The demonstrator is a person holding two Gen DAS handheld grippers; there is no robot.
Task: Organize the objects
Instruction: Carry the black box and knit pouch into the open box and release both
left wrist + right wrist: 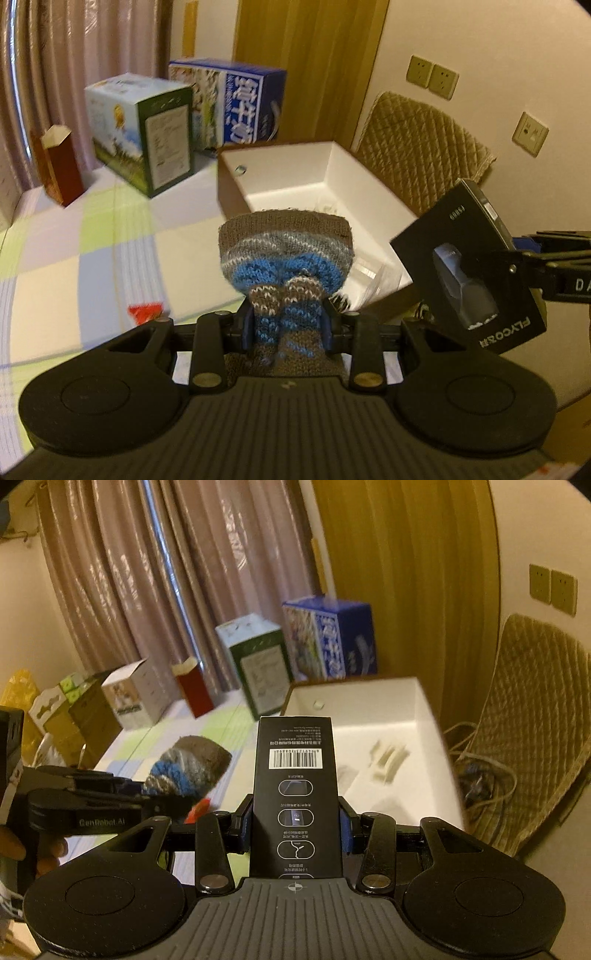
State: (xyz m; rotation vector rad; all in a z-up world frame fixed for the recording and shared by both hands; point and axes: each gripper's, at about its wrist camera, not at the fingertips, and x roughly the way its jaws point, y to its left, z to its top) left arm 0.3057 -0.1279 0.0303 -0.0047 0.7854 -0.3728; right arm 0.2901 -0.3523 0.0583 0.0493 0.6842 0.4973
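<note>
While the left gripper point(287, 325) clamped the knitted sock point(284, 251) in the air just short of the white box's point(332, 173) near rim, the sock's free end needed carrying over that rim before the jaws let go. From the right wrist, the right gripper point(295, 825) pinched the black carton point(295, 775) upright by its sides, above the near-left corner of the same box point(424, 709), so it was best lowered flat onto the bare floor, clear of the sock.

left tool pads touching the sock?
Touching. Left wrist view shows the left tool with both blue pads pressed into the bunched sock.
</note>
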